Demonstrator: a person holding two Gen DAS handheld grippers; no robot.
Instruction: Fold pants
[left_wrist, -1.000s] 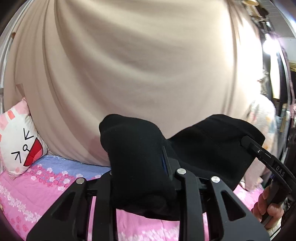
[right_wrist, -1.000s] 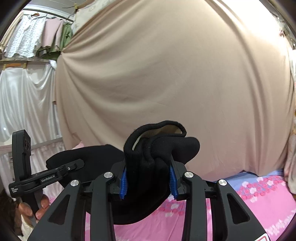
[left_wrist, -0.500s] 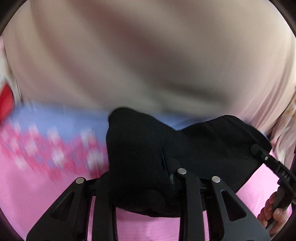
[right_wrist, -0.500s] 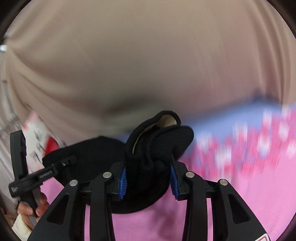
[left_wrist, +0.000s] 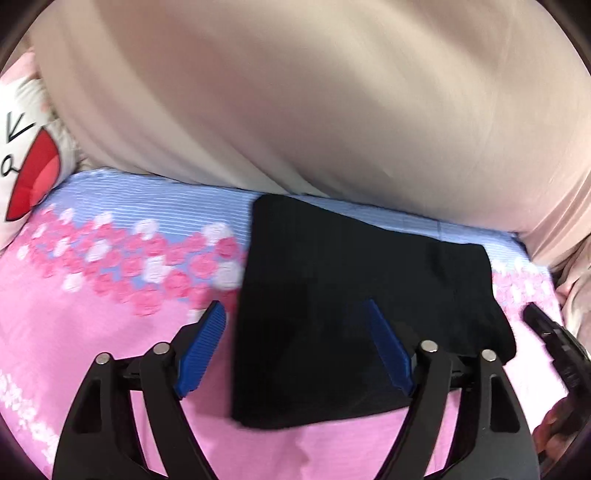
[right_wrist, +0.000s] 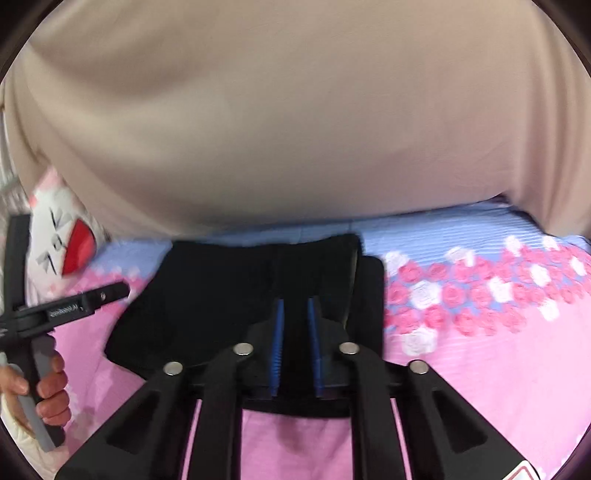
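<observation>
The black pants lie folded into a flat rectangle on the pink flowered bedsheet. My left gripper hovers over their near left corner. Its jaws are opening wide: one blue pad is off the cloth to the left, the other is above it, and neither presses on anything. In the right wrist view the pants spread out ahead of my right gripper. Its jaws are closing to a narrow slit over the near edge, and black cloth fills that slit.
A beige curtain hangs along the far side of the bed. A cartoon-face pillow leans at the far left. A hand grips the left tool's handle. Bare sheet stretches right of the pants.
Both grippers came down from in front of the curtain to the bed with the bundled pants. The pants now lie flat; the left jaws opened off them and the right jaws narrowed.
</observation>
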